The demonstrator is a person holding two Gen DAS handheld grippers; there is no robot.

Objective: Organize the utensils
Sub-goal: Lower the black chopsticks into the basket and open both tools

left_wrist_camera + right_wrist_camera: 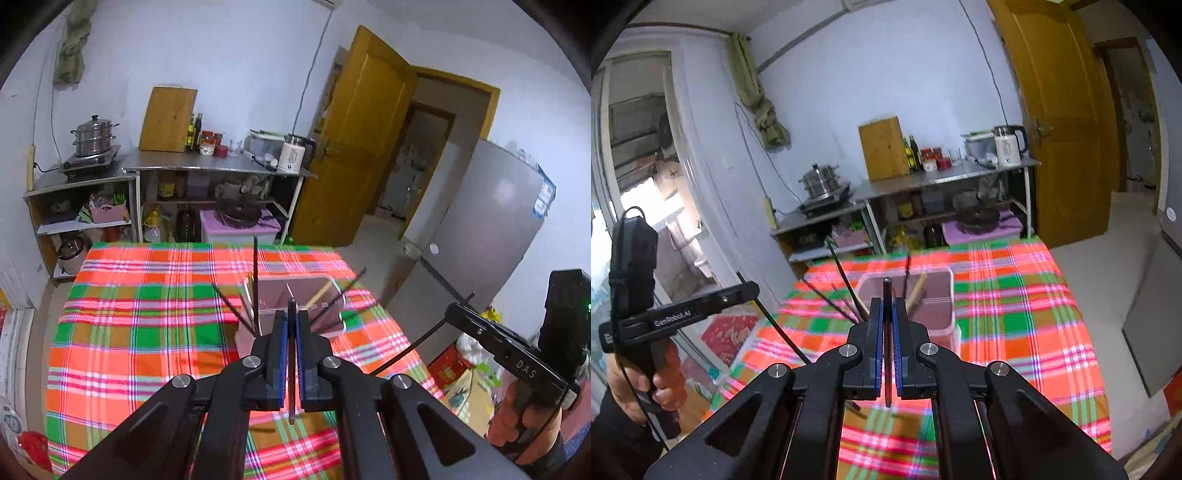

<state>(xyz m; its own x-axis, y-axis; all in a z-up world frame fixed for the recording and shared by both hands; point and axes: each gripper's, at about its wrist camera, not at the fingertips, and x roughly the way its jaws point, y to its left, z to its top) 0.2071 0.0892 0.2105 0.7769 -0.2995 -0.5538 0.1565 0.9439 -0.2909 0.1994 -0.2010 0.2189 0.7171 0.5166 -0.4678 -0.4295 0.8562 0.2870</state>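
Observation:
A pink utensil holder (295, 295) stands on the plaid tablecloth (147, 332), with several dark chopsticks (255, 273) and a light wooden one (319, 295) sticking out of it. My left gripper (291, 317) is shut on a dark chopstick (291, 369), held just in front of and above the holder. In the right wrist view my right gripper (887, 306) is shut on another dark chopstick (887, 295), upright over the holder (931, 306). The right gripper's body shows at the left view's right edge (517, 354).
The table's far edge faces metal shelves with pots and bottles (207, 166). A grey fridge (487, 236) and an open wooden door (354, 140) stand to the right. The other handheld gripper (665, 317) is at the left of the right view.

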